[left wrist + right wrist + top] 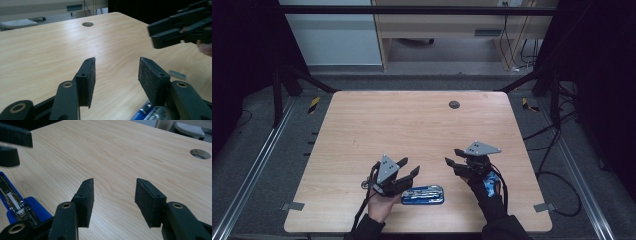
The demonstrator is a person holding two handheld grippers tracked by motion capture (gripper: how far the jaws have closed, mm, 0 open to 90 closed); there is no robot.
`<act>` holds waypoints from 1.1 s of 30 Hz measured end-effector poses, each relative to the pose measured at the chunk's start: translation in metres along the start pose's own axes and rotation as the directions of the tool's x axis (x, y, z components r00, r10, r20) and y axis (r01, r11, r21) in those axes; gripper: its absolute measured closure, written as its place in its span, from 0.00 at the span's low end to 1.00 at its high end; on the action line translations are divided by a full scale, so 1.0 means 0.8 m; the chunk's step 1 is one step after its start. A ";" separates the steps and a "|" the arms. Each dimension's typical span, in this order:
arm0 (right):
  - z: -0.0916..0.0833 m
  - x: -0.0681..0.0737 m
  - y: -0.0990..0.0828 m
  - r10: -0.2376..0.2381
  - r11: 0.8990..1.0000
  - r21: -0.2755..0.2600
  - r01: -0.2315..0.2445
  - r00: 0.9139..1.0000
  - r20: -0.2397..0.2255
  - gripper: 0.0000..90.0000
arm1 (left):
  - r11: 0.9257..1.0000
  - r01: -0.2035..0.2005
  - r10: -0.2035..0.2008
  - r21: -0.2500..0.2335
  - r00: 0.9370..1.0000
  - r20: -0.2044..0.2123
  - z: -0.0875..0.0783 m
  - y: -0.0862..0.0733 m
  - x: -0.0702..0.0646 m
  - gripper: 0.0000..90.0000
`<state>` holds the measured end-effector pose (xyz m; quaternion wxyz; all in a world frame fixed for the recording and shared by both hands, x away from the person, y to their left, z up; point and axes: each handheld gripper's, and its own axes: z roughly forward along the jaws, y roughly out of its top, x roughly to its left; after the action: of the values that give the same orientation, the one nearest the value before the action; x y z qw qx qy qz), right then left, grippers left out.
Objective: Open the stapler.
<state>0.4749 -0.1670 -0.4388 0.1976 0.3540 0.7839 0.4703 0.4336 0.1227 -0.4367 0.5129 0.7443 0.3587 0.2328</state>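
A blue stapler (422, 195) lies opened flat near the table's front edge, its metal channel facing up. Its end shows in the left gripper view (149, 113) and in the right gripper view (18, 205). My left gripper (408, 167) hovers just above and left of the stapler, open, with nothing between its jaws (117, 67). My right gripper (453, 157) stands open to the right of the stapler, its jaws pointing left and holding nothing (115, 187). A small grey strip of staples (177, 74) rests on the wood between the two grippers.
The wooden table (412, 125) has a round cable hole (454, 104) at the back centre. Black frame bars and cables (552, 135) run along the floor on the right. A desk stands beyond the table.
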 end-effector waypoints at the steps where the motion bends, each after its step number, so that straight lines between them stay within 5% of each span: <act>1: -0.002 -0.001 0.000 -0.003 1.000 0.004 0.003 1.000 0.008 0.58 | 1.000 -0.005 0.005 0.004 1.000 0.004 0.000 0.003 0.005 0.52; 11: -0.019 -0.013 -0.007 0.004 0.999 0.034 -0.006 0.999 0.049 0.60 | 0.997 -0.025 0.029 0.069 0.998 -0.048 -0.018 0.015 0.050 0.50; 16: -0.024 -0.017 -0.013 0.004 0.999 0.036 -0.006 0.999 0.052 0.62 | 0.997 -0.012 0.017 0.078 0.998 -0.062 -0.033 0.008 0.067 0.50; 21: -0.032 -0.015 -0.011 -0.002 1.000 0.018 0.000 0.994 0.113 0.66 | 0.996 -0.002 0.010 0.093 0.996 -0.092 -0.052 -0.007 0.084 0.50; 23: -0.034 -0.014 -0.009 -0.005 1.000 0.017 0.003 0.993 0.118 0.63 | 0.996 0.015 -0.006 0.093 0.995 -0.096 -0.064 -0.015 0.093 0.50; 25: -0.034 -0.014 -0.010 -0.014 1.000 0.004 0.013 0.983 0.181 0.49 | 0.995 0.019 -0.008 0.097 0.994 -0.112 -0.074 -0.021 0.102 0.50; 27: -0.034 -0.014 -0.010 -0.002 1.000 0.023 -0.003 0.972 0.234 0.56 | 0.994 0.017 -0.003 0.105 0.991 -0.135 -0.085 -0.026 0.111 0.50; 33: -0.032 -0.018 -0.016 0.011 0.993 0.117 -0.036 0.977 0.215 0.61 | 0.992 0.026 -0.002 0.124 0.981 -0.194 -0.114 -0.042 0.136 0.50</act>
<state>0.4633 -0.1970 -0.4384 0.2535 0.4230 0.7807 0.3839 0.4276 0.2685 -0.4366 0.4293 0.7465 0.4262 0.2773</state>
